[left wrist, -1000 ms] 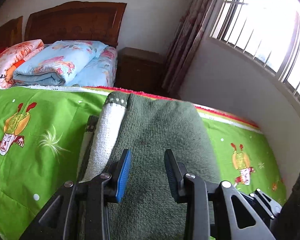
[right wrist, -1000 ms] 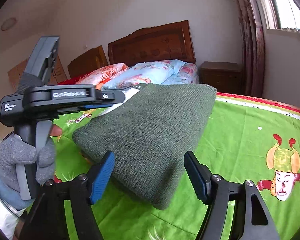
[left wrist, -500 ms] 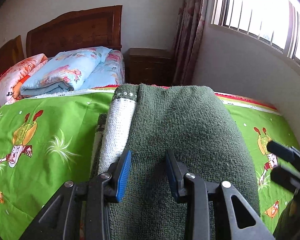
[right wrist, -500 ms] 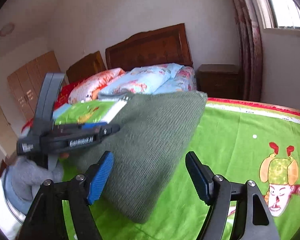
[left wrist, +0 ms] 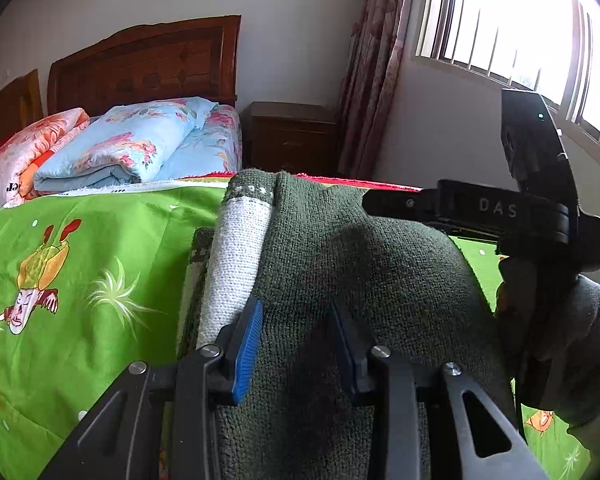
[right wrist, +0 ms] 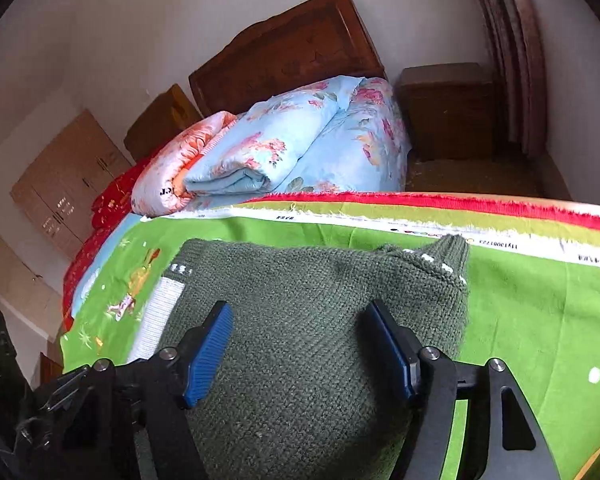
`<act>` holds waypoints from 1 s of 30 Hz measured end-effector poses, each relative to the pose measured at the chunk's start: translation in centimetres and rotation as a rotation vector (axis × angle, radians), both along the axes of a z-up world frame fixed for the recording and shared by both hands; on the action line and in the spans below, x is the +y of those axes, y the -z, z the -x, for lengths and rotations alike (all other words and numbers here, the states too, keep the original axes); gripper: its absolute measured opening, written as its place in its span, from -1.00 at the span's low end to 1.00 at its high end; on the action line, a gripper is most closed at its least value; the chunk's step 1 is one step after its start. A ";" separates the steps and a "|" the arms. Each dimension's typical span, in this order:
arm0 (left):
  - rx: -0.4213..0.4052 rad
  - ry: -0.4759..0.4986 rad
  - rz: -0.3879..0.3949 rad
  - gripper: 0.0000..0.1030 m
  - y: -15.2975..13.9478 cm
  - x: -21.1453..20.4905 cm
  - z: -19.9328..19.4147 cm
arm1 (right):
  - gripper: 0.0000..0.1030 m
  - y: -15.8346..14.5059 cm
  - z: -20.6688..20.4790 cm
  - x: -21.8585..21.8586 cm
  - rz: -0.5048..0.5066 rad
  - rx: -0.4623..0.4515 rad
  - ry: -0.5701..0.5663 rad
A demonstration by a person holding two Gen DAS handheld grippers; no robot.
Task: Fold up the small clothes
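Observation:
A dark green knitted sweater with a white band lies folded on the green cartoon bedsheet. My left gripper is at its near edge, jaws narrow, blue pads pressed on a thick fold of the knit. My right gripper hovers over the sweater with its jaws wide and nothing pinched between them. In the left wrist view the right gripper reaches in from the right across the sweater's far part, carried by a grey-gloved hand.
Folded blue floral quilt and a pink one lie beyond the sheet's red edge. Behind are wooden headboards, a nightstand, curtain and barred window. Green sheet stretches left and right of the sweater.
The right gripper swept in from the right side and now sits over the sweater, rolling as it came. The left gripper stayed on the near edge, still gripping.

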State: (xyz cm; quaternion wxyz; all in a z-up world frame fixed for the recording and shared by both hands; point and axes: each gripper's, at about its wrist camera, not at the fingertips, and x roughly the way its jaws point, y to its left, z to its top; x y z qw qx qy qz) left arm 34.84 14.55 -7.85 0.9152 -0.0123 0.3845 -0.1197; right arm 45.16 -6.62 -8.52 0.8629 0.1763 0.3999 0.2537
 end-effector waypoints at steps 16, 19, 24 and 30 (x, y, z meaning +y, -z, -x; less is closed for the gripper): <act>-0.377 -0.245 -0.295 0.48 -10.4 -2.9 20.0 | 1.00 -10.9 29.5 -6.6 0.221 -0.284 0.167; -0.300 -0.168 -0.206 0.48 -10.7 -3.8 23.0 | 1.00 -10.1 34.0 -7.0 0.285 -0.234 0.190; -0.189 -0.142 -0.127 0.48 -9.9 -5.7 26.9 | 1.00 -8.2 39.1 -7.1 0.286 -0.184 0.226; -0.185 -0.219 -0.204 0.48 -8.2 -6.2 29.6 | 1.00 -7.3 41.5 -6.4 0.291 -0.199 0.270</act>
